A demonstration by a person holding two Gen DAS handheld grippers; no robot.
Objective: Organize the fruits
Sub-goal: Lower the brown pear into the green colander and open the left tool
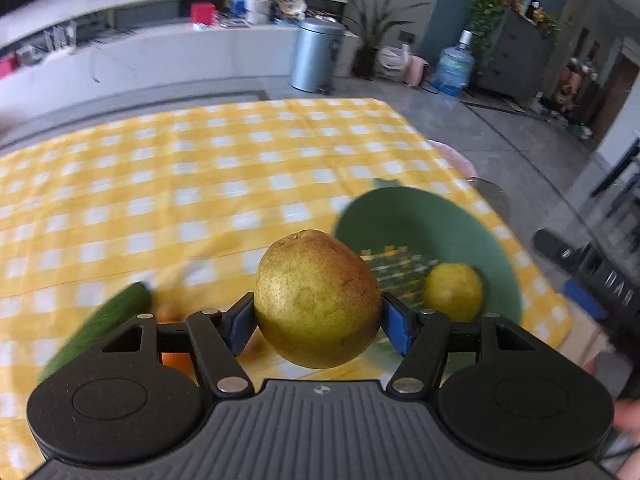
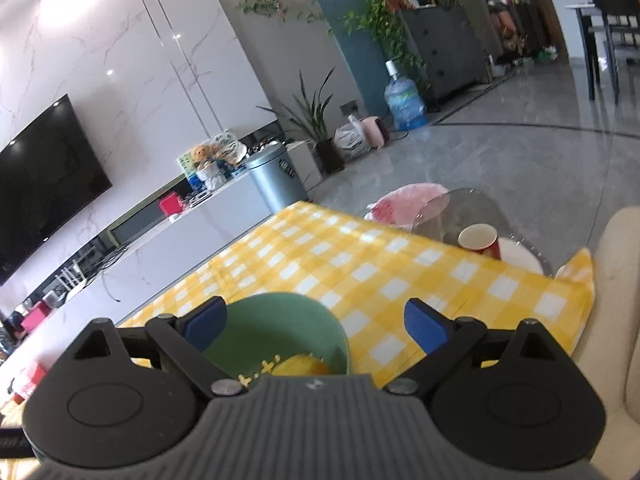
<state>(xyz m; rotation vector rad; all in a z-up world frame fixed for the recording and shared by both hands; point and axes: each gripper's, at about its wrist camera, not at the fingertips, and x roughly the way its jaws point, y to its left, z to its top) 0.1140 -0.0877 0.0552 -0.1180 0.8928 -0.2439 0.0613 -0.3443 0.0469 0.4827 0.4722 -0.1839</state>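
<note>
My left gripper (image 1: 318, 320) is shut on a yellow-green pear (image 1: 318, 300) with a russet patch and holds it above the checked cloth, just left of the green strainer bowl (image 1: 432, 216). A yellow fruit (image 1: 454, 290) lies inside that bowl. My right gripper (image 2: 316, 322) is open and empty, held above the same green bowl (image 2: 276, 320), where the yellow fruit (image 2: 300, 365) shows just past the gripper body. The right gripper also shows at the right edge of the left wrist view (image 1: 592, 276).
A yellow-and-white checked cloth (image 1: 200, 168) covers the table. A cucumber (image 1: 104, 324) and an orange item (image 1: 174, 360) lie at the lower left, partly hidden. A red paper cup (image 2: 480, 242) and a white plate (image 2: 520, 260) stand beyond the cloth's far right edge.
</note>
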